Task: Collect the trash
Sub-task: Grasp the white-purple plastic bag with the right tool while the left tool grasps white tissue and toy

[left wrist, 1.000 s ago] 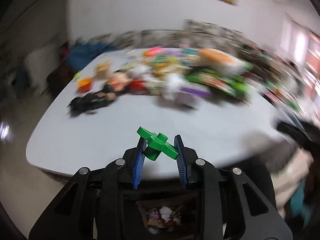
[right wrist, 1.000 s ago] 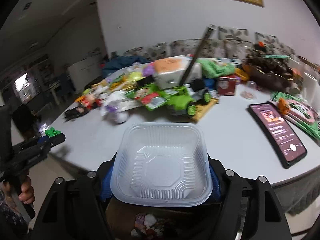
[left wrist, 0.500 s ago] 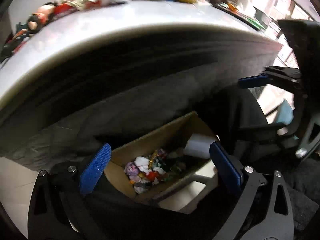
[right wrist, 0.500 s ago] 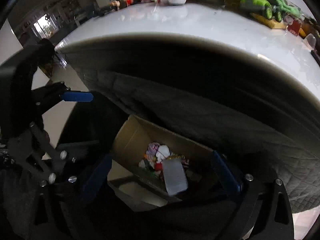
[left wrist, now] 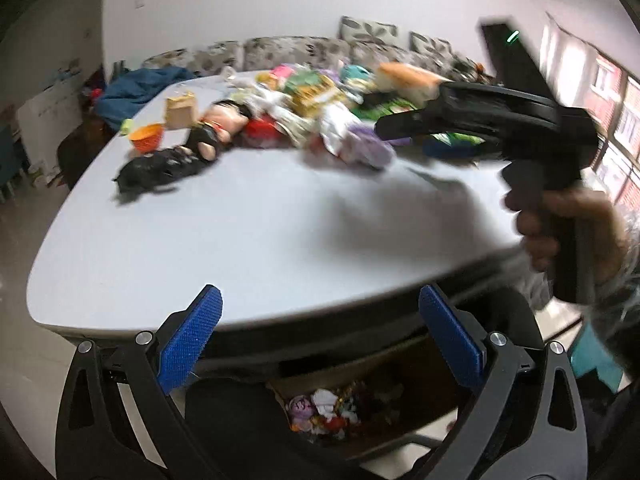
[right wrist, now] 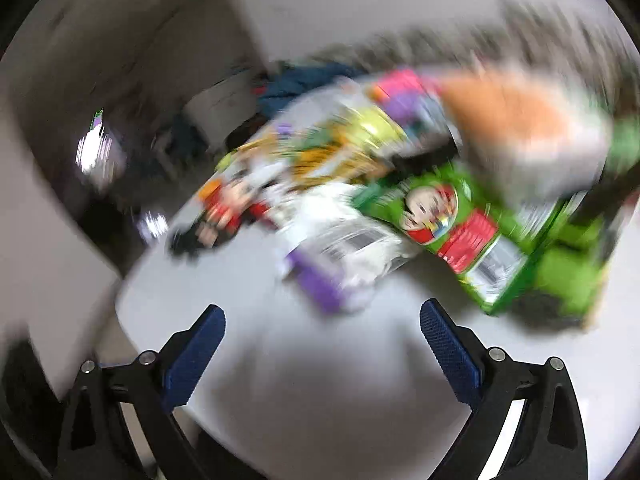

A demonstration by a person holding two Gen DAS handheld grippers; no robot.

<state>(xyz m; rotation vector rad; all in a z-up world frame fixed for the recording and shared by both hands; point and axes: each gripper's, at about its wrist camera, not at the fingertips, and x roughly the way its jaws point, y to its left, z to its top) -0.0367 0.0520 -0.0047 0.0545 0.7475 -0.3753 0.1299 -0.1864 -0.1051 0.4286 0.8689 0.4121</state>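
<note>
My left gripper [left wrist: 320, 336] is open and empty, at the near edge of the white table [left wrist: 240, 240]. Below it a cardboard trash box [left wrist: 340, 404] holds crumpled wrappers. My right gripper [right wrist: 322, 344] is open and empty above the table; in the left wrist view it [left wrist: 404, 126] reaches over the table from the right. A crumpled white and purple wrapper [right wrist: 344, 256] lies just ahead of it, also seen in the left wrist view [left wrist: 360, 144]. A pile of toys and packaging [left wrist: 304, 96] fills the far table. The right wrist view is blurred.
A green toy box [right wrist: 460, 232] lies right of the wrapper. A black doll [left wrist: 160, 168], an orange cup [left wrist: 147, 136] and a small brown bag [left wrist: 181, 111] lie at the left. A sofa [left wrist: 296, 52] runs along the far wall.
Both grippers dropped their loads, the green toy piece and the clear plastic tray, into the box under the table, then rose back to table height, open. The right gripper swings toward the pile.
</note>
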